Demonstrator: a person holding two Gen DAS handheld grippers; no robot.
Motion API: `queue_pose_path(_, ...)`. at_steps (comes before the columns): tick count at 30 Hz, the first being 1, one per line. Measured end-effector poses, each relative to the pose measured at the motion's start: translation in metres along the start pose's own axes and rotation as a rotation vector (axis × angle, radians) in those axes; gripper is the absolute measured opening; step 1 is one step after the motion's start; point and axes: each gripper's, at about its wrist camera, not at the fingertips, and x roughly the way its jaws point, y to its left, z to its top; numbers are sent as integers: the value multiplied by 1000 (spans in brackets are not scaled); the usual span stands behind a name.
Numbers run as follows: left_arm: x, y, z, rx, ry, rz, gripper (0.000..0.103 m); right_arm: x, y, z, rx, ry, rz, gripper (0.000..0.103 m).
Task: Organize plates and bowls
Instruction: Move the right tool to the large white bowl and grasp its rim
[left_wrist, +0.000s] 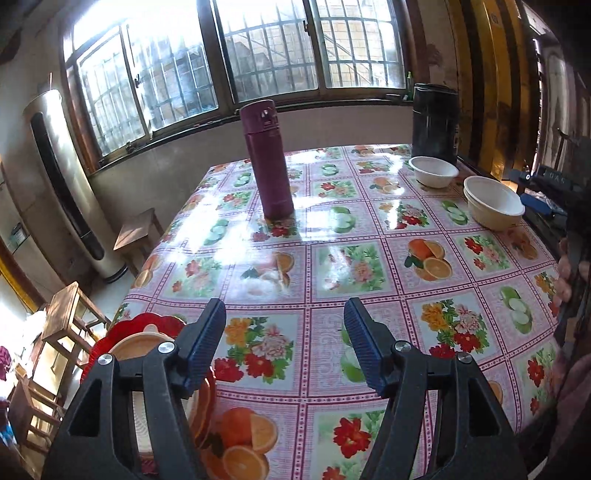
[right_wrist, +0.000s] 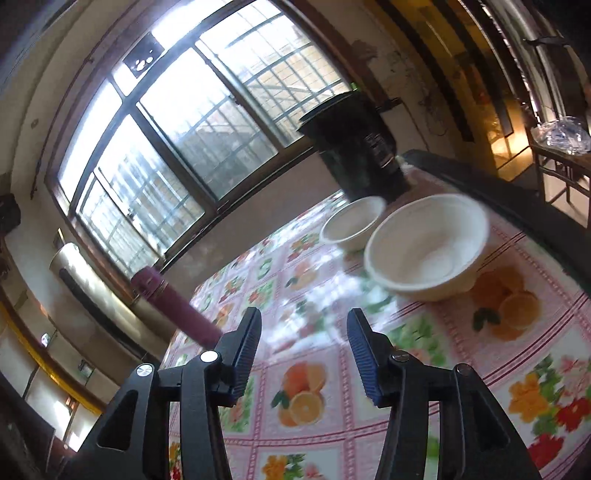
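Two white bowls stand on the flowered tablecloth (left_wrist: 332, 229) at the far right: a near bowl (left_wrist: 493, 202) and a farther bowl (left_wrist: 433, 171). In the right wrist view the near bowl (right_wrist: 428, 245) is ahead and right of my open, empty right gripper (right_wrist: 303, 325), with the farther bowl (right_wrist: 352, 223) behind it. My left gripper (left_wrist: 284, 314) is open and empty above the table. A stack of plates (left_wrist: 147, 343), red under orange and cream, lies at the table's near left corner, partly hidden behind the left finger (left_wrist: 201, 343).
A maroon thermos (left_wrist: 267, 158) stands upright mid-table; it also shows in the right wrist view (right_wrist: 173, 302). A tall black container (left_wrist: 435, 123) stands at the far right corner. Wooden stools (left_wrist: 138, 230) and a floor air conditioner (left_wrist: 62, 177) are left of the table. A person's hand (left_wrist: 565, 273) is at the right edge.
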Motion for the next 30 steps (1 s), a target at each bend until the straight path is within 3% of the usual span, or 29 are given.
queue_pose_path(2, 11, -11, 4, 7, 36, -19, 66, 0, -45, 34, 67, -64, -73, 65)
queue_pose_path(6, 24, -27, 5, 17, 96, -47, 66, 22, -121, 82, 250, -63, -110, 66)
queue_pose_path(10, 30, -36, 2, 38, 121, -39, 66, 61, -170, 92, 384, 11, -91, 66)
queue_pose_path(13, 36, -36, 1, 35, 143, -41, 66, 89, -183, 86, 448, 69, -42, 66)
queue_pose_path(14, 38, -37, 0, 34, 150, -39, 66, 94, -184, 82, 477, 72, 41, 66)
queue_pose_path(15, 40, -36, -1, 34, 157, -37, 66, 99, -180, 79, 504, 84, 186, 64)
queue_pose_path(17, 44, -35, -3, 26, 170, -45, 66, 106, -156, 76, 530, 222, 560, 58)
queue_pose_path(18, 46, -34, -3, 17, 175, -49, 66, 98, -141, 79, 472, 236, 664, 56)
queue_pose_path(19, 47, -32, -4, 8, 177, -52, 66, 82, -127, 83, 391, 195, 704, 59)
queue_pose_path(21, 52, -31, -4, -5, 185, -48, 66, 61, -109, 88, 266, 162, 704, 64)
queue_pose_path(22, 54, -30, -4, -9, 190, -47, 66, 58, -106, 87, 235, 166, 636, 72)
queue_pose_path(24, 57, -29, -3, -15, 197, -53, 66, 62, -109, 78, 234, 164, 493, 74)
queue_pose_path(26, 59, -29, -4, -19, 199, -55, 66, 77, -109, 68, 267, 224, 436, 74)
queue_pose_path(28, 60, -29, -4, -21, 199, -54, 66, 88, -95, 59, 261, 283, 452, 74)
queue_pose_path(30, 64, -29, 0, -34, 199, -55, 66, 98, -73, 46, 252, 352, 521, 74)
